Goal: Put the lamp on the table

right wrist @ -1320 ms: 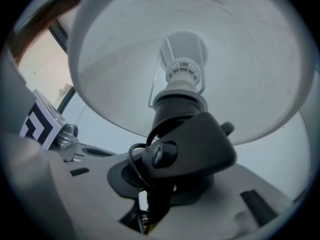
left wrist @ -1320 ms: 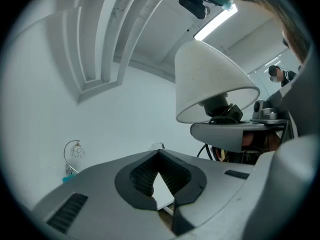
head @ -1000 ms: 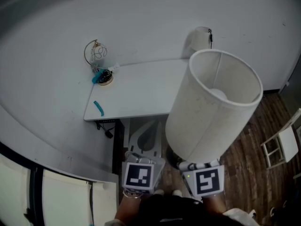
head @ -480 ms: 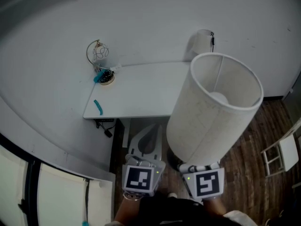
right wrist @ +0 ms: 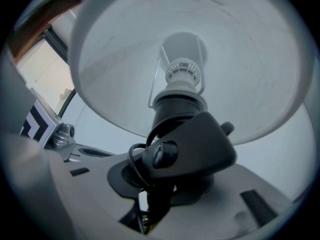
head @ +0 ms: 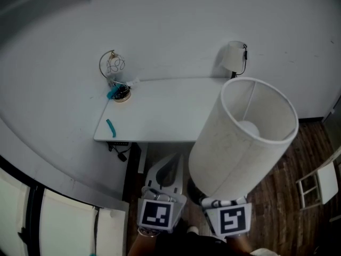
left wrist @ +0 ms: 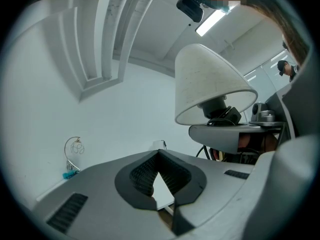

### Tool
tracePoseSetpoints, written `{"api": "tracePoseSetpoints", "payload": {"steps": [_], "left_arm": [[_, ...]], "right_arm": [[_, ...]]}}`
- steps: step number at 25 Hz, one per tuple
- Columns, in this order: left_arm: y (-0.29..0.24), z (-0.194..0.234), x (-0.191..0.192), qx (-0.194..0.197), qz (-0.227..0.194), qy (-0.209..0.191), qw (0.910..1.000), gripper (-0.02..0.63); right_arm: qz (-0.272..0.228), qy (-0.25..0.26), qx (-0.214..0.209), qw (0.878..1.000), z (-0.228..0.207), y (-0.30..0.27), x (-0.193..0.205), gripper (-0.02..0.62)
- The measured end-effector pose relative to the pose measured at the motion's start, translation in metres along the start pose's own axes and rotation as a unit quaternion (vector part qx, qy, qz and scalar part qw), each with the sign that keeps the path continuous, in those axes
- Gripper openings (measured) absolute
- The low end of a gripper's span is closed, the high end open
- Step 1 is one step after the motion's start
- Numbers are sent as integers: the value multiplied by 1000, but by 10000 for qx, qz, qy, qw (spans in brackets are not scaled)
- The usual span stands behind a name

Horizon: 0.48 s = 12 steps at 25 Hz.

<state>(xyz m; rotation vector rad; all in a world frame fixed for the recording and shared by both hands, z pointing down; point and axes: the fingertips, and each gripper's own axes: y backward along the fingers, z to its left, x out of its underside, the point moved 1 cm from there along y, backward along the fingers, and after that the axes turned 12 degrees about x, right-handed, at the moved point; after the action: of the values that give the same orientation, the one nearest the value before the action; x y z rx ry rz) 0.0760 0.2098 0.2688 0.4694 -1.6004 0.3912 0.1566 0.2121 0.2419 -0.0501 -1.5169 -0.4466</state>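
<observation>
A lamp [head: 242, 135] with a tall white drum shade hangs tilted above the wood floor, off the right front corner of the white table [head: 160, 111]. My right gripper [right wrist: 150, 194] is shut on the lamp's black stem below the bulb [right wrist: 182, 59]. In the head view only its marker cube [head: 230, 221] shows under the shade. My left gripper [head: 169, 163] is just left of the lamp, in front of the table edge. Its jaws [left wrist: 159, 156] are shut with nothing between them. The left gripper view shows the shade [left wrist: 212, 84] to the right.
A small wire-globe ornament [head: 114, 76] stands at the table's far left corner, and a teal piece [head: 111, 127] lies near its left edge. A white wall lamp [head: 234, 55] hangs behind the table. A cable [head: 120, 151] dangles underneath. A white frame [head: 314, 180] stands on the floor at right.
The lamp and both grippers have slid lower in the head view. The shade covers less of the table's right end, and the wall lamp behind now shows whole. Both grips are unchanged.
</observation>
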Motion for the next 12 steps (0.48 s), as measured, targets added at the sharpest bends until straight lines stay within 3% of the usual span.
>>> {"api": "tracePoseSetpoints", "payload": {"steps": [12], "left_arm": [[-28, 56, 11, 118, -82, -14, 9999, -2]], "right_arm": [[-65, 98, 214, 9997, 14, -55, 15, 103]]}}
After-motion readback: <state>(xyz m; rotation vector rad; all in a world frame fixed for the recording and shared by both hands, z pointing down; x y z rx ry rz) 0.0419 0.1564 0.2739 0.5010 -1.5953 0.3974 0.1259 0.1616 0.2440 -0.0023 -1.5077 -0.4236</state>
